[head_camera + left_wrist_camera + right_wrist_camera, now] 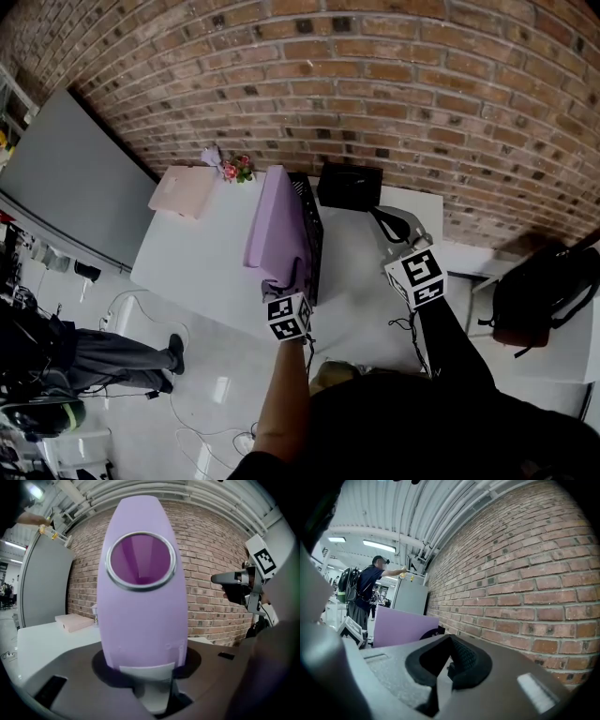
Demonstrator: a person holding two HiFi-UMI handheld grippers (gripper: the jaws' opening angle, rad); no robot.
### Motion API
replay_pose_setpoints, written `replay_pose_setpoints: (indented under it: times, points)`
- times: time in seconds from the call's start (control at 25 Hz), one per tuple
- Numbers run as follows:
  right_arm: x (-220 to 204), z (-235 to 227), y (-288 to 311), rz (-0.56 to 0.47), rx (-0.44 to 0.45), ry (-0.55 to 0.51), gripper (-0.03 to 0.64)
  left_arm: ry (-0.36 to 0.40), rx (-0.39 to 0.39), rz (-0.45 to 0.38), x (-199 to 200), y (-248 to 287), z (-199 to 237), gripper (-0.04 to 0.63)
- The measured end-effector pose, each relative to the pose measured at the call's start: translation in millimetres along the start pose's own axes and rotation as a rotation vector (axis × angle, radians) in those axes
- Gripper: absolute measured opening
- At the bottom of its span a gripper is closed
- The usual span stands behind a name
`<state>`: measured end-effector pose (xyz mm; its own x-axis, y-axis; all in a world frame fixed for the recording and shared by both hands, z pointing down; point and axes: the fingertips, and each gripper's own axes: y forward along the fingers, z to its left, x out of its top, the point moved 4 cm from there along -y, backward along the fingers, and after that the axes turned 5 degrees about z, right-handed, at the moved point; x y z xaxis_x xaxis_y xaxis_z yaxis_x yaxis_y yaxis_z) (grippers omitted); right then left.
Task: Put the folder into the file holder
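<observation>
Purple folder [277, 230] stands upright at frame centre, its near edge clamped in the left gripper [284, 284], hard against the black mesh file holder [313, 234]. To its right, the right gripper [388, 225] hovers closed on nothing. Insertion looks under way. Next comes lowering the folder squarely into a slot.

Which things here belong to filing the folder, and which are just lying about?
In the job: purple folder, clamped in the left gripper; black file holder.
Lying about: pink box, flowers, black box, all on the white table.
</observation>
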<state>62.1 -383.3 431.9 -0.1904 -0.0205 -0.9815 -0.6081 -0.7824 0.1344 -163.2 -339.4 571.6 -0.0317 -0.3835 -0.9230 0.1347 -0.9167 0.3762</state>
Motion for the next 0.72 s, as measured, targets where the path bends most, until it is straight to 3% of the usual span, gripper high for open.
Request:
replay_pose_setpoints:
  times: [0.16,0.44,0.72]
  points:
    - [0,-2,2,0.002,-0.001,0.002,0.000,0.039,0.002,0.018,-8,1,-4,0.161]
    - [-2,-1,2,0.000,0.000,0.006,0.000,0.222,0.071,0.064,-17,8,-22,0.218]
    - [3,-3,-1,-0.012,-0.005,0.005,0.000,0.234,0.060,0.076,-22,12,-27,0.249]
